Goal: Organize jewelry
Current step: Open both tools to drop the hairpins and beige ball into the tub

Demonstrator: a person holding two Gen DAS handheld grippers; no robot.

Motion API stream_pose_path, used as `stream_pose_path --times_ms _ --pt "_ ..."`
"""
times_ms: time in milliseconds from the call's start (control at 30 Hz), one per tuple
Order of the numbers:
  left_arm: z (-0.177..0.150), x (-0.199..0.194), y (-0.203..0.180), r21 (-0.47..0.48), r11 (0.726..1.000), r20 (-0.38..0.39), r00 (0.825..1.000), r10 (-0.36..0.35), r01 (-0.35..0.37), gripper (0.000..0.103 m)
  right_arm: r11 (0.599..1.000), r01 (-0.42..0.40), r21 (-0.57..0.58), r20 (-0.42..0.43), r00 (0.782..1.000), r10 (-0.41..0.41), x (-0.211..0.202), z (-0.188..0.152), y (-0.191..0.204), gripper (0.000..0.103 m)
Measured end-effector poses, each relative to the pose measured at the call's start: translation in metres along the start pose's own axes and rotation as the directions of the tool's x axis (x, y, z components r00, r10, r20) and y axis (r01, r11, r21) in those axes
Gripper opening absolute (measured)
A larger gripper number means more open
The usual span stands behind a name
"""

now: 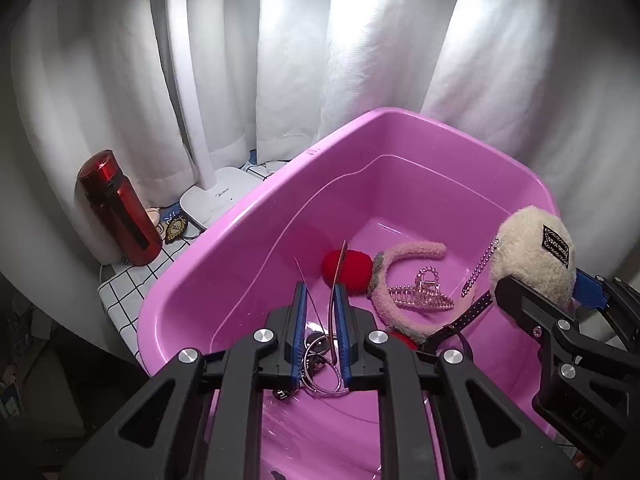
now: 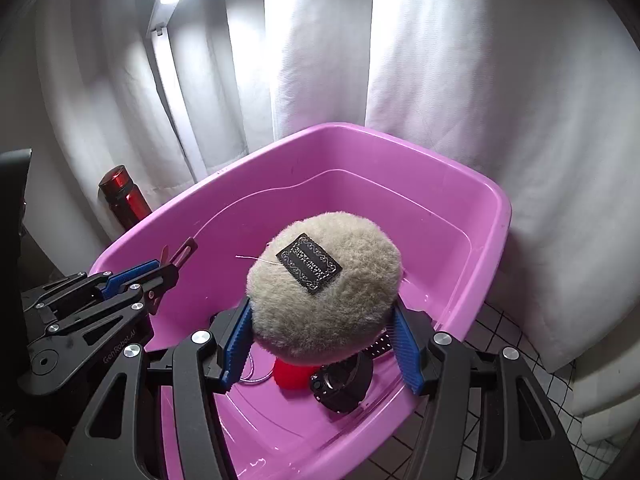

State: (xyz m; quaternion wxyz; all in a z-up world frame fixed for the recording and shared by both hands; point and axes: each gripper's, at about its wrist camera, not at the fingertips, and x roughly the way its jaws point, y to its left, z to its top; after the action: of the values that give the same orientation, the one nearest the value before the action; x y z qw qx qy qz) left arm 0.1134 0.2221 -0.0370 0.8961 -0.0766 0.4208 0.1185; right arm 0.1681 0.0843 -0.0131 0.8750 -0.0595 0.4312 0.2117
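A pink plastic tub (image 1: 360, 136) holds a pink fuzzy headband (image 1: 404, 256), a pearl claw clip (image 1: 420, 294), a red pompom (image 1: 348, 268), silver hoop rings (image 1: 320, 364) and a bead chain (image 1: 478, 268). My left gripper (image 1: 320, 300) is over the tub, shut on a thin reddish hair clip (image 1: 338, 276); it also shows in the right wrist view (image 2: 160, 268). My right gripper (image 2: 320, 340) is shut on a beige fluffy pouf with a black label (image 2: 324, 280) and holds it above the tub (image 2: 480, 200); the pouf also shows in the left wrist view (image 1: 532, 256).
A red bottle (image 1: 116, 208) and a white desk lamp base (image 1: 216, 200) stand left of the tub on a grid-pattern cloth (image 1: 128, 284). White curtains hang behind. A black round object (image 2: 344, 384) and a studded strap (image 1: 468, 316) lie in the tub.
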Motion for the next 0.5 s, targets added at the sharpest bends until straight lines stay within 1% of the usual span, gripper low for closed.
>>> stream_pose_path --times_ms 167,200,233,267,300,333,367,400,433,500 --pt "0.002 0.005 0.003 -0.007 1.000 -0.018 1.000 0.004 -0.004 0.016 1.000 0.015 0.009 -0.025 1.000 -0.014 0.007 0.001 -0.002 0.059" --pt "0.003 0.006 0.003 -0.008 1.000 -0.021 1.000 0.003 -0.003 0.018 1.000 0.021 0.013 -0.030 0.999 -0.021 0.008 0.001 -0.002 0.059" --pt "0.003 0.005 0.004 -0.012 1.000 -0.019 1.000 0.004 -0.005 0.023 0.999 0.027 0.017 -0.037 0.999 -0.026 0.010 0.003 -0.002 0.064" --pt "0.003 0.005 0.005 -0.017 1.000 -0.017 1.000 0.014 -0.014 0.029 0.999 0.029 0.021 -0.041 0.999 -0.028 0.010 0.004 -0.002 0.065" --pt "0.003 0.003 0.005 -0.020 1.000 -0.011 1.000 0.024 -0.024 0.044 0.999 0.033 0.026 -0.044 0.999 -0.032 0.010 0.005 -0.003 0.066" --pt "0.004 0.001 0.005 -0.021 0.999 -0.001 0.999 0.033 -0.033 0.071 0.999 0.038 0.028 -0.044 0.998 -0.037 0.011 0.006 -0.003 0.068" --pt "0.004 -0.002 0.006 -0.024 0.999 0.013 0.999 0.044 -0.044 0.084 0.998 0.047 0.030 -0.039 0.998 -0.046 0.009 0.007 -0.004 0.070" --pt "0.004 -0.007 0.007 -0.030 0.998 0.034 0.998 0.061 -0.060 0.090 0.998 0.053 0.034 -0.030 0.998 -0.052 0.007 0.007 -0.005 0.072" --pt "0.005 -0.010 0.008 -0.032 0.998 0.046 0.997 0.061 -0.059 0.091 0.998 0.056 0.040 -0.022 0.998 -0.055 0.005 0.007 -0.006 0.074" --pt "0.007 -0.010 0.009 -0.027 0.998 0.031 0.998 0.053 -0.052 0.095 0.997 0.056 0.053 -0.017 0.998 -0.055 0.002 0.008 -0.008 0.074"
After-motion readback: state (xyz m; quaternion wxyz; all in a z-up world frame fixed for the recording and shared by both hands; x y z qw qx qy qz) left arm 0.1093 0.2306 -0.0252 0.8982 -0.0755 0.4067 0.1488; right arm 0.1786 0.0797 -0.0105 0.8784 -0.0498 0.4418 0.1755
